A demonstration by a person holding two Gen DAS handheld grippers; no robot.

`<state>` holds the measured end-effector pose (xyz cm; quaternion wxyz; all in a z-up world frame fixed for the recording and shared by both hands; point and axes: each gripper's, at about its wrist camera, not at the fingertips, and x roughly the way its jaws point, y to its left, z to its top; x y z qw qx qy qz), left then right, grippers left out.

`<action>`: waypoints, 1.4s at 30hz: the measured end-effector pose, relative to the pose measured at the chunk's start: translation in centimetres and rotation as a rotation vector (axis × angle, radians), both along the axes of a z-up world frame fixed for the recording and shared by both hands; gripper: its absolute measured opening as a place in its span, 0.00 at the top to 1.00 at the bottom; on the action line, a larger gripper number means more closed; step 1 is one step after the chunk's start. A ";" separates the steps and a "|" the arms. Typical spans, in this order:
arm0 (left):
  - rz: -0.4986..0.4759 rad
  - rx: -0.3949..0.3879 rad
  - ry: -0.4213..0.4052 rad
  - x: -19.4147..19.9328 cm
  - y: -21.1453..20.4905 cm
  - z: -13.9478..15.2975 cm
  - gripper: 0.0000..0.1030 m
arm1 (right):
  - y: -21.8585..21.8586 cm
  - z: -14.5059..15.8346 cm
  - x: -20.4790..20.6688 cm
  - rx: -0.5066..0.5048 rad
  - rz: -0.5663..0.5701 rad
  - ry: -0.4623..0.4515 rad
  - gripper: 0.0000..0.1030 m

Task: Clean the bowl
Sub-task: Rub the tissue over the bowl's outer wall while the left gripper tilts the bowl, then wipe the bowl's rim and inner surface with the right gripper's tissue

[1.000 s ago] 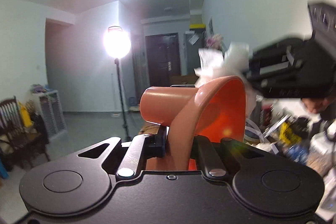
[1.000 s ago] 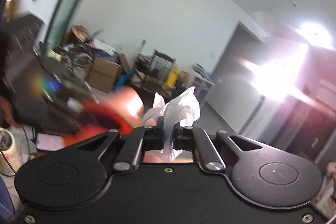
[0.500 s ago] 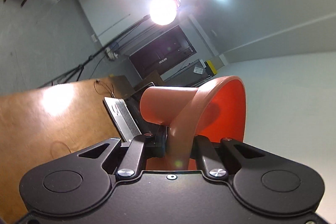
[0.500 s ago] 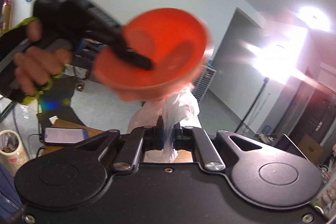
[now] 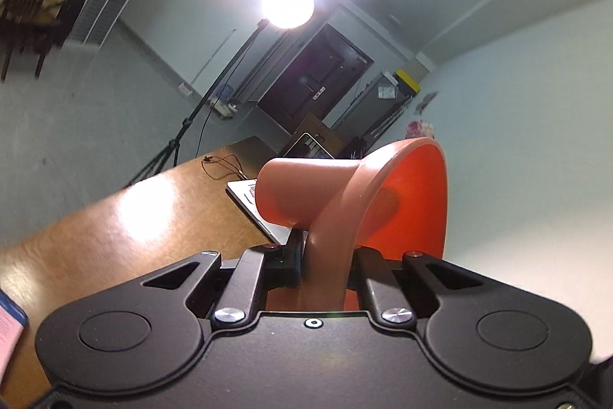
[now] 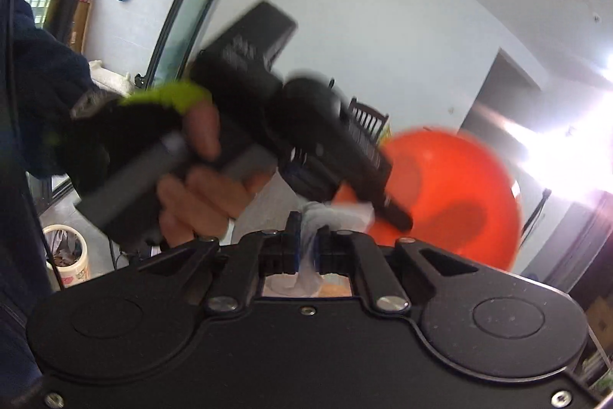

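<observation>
The left gripper (image 5: pixel 325 267) clamps the rim of the orange bowl (image 5: pixel 413 202), holding it tilted above the wooden table (image 5: pixel 115 229); the right gripper (image 6: pixel 306 248) pinches a white tissue (image 6: pixel 337 211) beside the bowl's inside

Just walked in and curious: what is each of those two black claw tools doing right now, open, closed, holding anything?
Left gripper: closed on the rim of the orange plastic bowl.
Right gripper: closed on a crumpled white tissue, held against the bowl.

No readable text — labels blurred, no brands, no numbers
</observation>
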<state>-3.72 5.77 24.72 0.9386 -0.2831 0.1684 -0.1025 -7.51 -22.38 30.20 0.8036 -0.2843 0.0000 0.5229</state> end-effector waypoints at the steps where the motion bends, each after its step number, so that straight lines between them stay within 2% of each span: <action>1: -0.002 0.027 -0.006 -0.2 -0.4 0.2 0.91 | -0.3 0.7 -0.1 0.006 -0.001 -0.016 0.93; 6: -0.032 0.233 -0.079 -1.1 -3.1 1.2 0.91 | -1.8 3.9 -0.1 0.018 -0.022 -0.105 0.93; 9: -0.058 0.326 -0.129 -1.5 -5.2 1.6 0.91 | -2.1 5.2 0.1 0.039 -0.048 -0.157 0.93; 15: -0.078 0.389 -0.161 -2.1 -6.8 1.8 0.91 | -1.7 5.2 1.3 0.029 -0.082 -0.216 0.93; 19: -0.073 0.377 -0.152 -2.1 -6.3 1.9 0.91 | -2.3 5.5 2.4 0.061 -0.131 -0.208 0.93; 27: -0.073 0.196 -0.107 -1.3 -4.7 2.2 0.91 | -5.2 3.5 6.1 0.067 -0.293 -0.159 0.93; 30: -0.067 0.148 -0.097 -1.1 -4.1 2.3 0.91 | -7.3 0.9 7.5 0.040 -0.327 -0.123 0.93; 33: -0.055 0.103 -0.077 -0.7 -3.6 2.2 0.90 | -7.0 -0.2 7.5 0.033 -0.342 -0.101 0.93; 36: -0.048 0.075 -0.064 0.1 -3.3 2.0 0.90 | -6.8 -1.4 7.5 0.016 -0.357 -0.079 0.93; 42: -0.033 0.078 -0.058 0.7 -3.2 2.0 0.90 | -6.5 -3.7 7.6 -0.028 -0.354 -0.028 0.93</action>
